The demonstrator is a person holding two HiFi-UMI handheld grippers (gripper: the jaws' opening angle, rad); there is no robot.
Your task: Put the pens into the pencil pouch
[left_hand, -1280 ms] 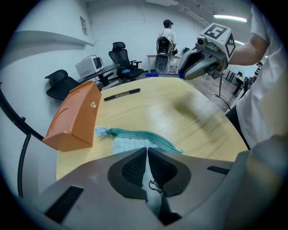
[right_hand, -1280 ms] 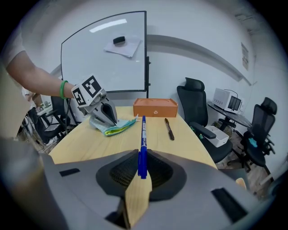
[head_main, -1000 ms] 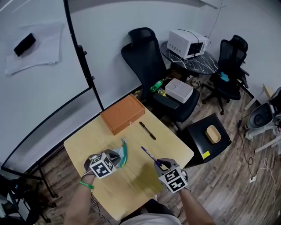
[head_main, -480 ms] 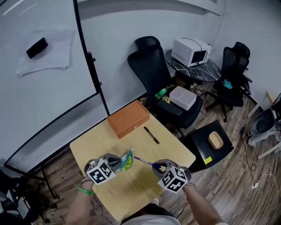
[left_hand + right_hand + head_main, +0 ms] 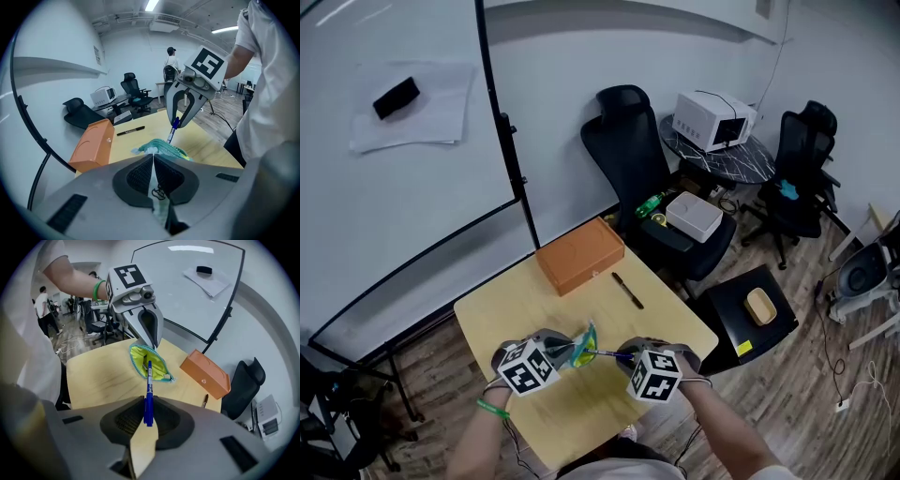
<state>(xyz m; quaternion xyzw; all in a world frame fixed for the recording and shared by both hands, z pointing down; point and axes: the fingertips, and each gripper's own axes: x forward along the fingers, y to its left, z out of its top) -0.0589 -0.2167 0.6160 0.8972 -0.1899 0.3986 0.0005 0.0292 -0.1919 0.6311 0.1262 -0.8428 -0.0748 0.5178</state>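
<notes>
My left gripper (image 5: 555, 351) is shut on the edge of a teal pencil pouch (image 5: 583, 345) with a yellow-green lining, holding it up above the wooden table (image 5: 497, 314). In the right gripper view the pouch (image 5: 149, 363) gapes open toward me. My right gripper (image 5: 623, 355) is shut on a blue pen (image 5: 148, 394) whose tip points into the pouch mouth. The left gripper view shows the same blue pen (image 5: 173, 130) coming down at the pouch (image 5: 162, 146). A black pen (image 5: 627, 290) lies on the table near the far right side.
An orange box (image 5: 579, 255) sits at the table's far edge. A whiteboard on a stand (image 5: 403, 141) rises behind the table. Black office chairs (image 5: 642, 169), a white box (image 5: 699, 216) and a low black stool (image 5: 750, 305) stand to the right on the wooden floor.
My right gripper has swung left, turning the blue pen until its tip reaches the pouch mouth. My left gripper has lifted the pouch a little toward it.
</notes>
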